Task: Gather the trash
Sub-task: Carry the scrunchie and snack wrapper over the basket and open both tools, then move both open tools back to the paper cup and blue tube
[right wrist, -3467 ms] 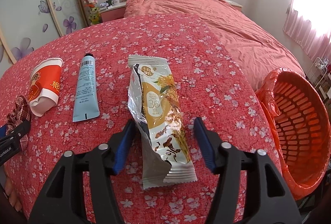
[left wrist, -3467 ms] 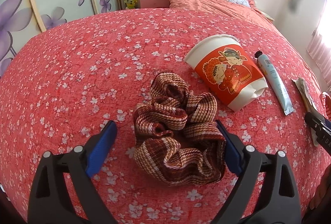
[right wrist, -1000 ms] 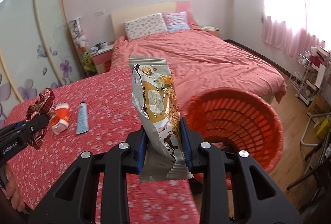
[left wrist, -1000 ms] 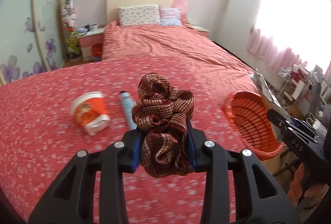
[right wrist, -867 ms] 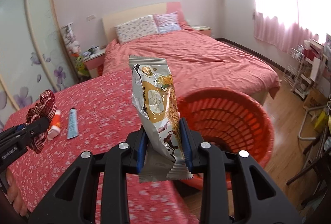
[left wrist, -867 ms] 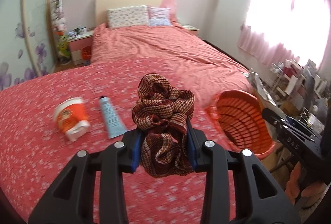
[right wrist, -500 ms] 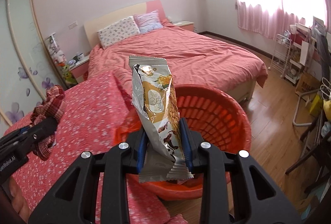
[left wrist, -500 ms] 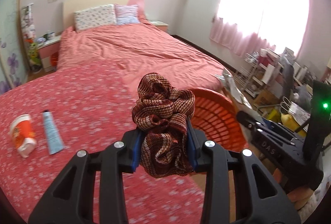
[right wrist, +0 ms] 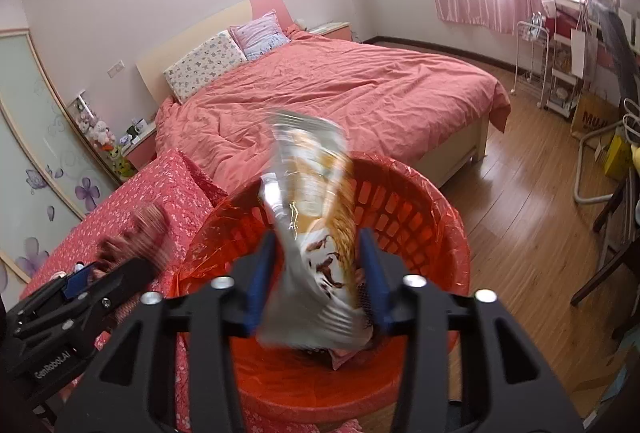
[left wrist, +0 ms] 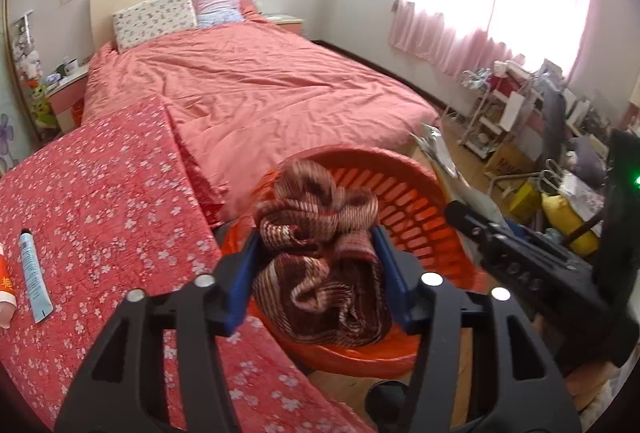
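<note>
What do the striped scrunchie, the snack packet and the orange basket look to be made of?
Scrunchie: soft woven fabric, matte, gathered in folds.
Snack packet: thin foil-like plastic film, glossy, silver glints and crinkles; blurred.
Basket: rigid moulded plastic, slotted walls, seemingly lined with a translucent orange bag.

The brown-and-cream striped scrunchie (left wrist: pixel 320 257), bunched in loose folds and blurred, hangs over the orange basket (left wrist: pixel 404 193) between the blue pads of the left tool (left wrist: pixel 318 273), whose jaws are opening. The snack wrapper (right wrist: pixel 312 233), silver with a gold and white print, stands roughly upright and blurred above the same basket, between the pads of the right tool (right wrist: pixel 316 277), whose jaws are also opening. The slotted basket, lined with an orange bag, stands on the wooden floor just beside the flowered red bedspread (left wrist: pixel 100 193).
</note>
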Demonstrator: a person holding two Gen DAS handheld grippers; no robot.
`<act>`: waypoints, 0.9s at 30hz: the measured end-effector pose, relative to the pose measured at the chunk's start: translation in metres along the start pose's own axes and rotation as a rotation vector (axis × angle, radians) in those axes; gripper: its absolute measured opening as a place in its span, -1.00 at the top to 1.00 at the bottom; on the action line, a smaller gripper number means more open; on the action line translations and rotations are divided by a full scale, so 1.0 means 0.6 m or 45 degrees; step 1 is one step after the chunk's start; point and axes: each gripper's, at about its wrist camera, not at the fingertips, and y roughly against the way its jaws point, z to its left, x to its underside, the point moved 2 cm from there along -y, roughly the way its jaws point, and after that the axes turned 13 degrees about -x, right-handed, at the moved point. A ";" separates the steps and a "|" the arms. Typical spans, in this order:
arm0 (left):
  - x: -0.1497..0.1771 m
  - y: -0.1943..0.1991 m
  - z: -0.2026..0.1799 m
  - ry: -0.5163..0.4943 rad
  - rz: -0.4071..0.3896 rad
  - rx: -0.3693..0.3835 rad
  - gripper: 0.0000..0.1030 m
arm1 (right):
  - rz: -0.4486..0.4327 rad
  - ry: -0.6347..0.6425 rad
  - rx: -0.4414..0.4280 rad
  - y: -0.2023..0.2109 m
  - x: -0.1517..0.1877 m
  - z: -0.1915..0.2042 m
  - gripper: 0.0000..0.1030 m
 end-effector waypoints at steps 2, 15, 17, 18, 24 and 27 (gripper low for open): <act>0.004 -0.008 0.010 0.012 0.008 -0.022 -0.29 | 0.011 0.002 0.005 -0.005 0.007 -0.001 -0.13; 0.070 0.036 0.154 0.070 -0.017 -0.285 -0.74 | 0.067 0.147 0.053 -0.008 0.034 0.040 -0.50; 0.089 0.050 0.202 0.102 -0.022 -0.357 -0.86 | 0.074 0.195 0.061 -0.009 0.043 0.059 -0.53; 0.091 0.055 0.221 0.118 -0.019 -0.382 -0.88 | 0.078 0.213 0.064 -0.011 0.047 0.068 -0.55; 0.139 0.076 0.373 0.263 0.007 -0.599 -0.91 | 0.116 0.327 0.055 -0.024 0.078 0.131 -0.61; 0.156 0.071 0.449 0.362 0.057 -0.734 -0.91 | 0.131 0.382 0.048 -0.030 0.095 0.164 -0.68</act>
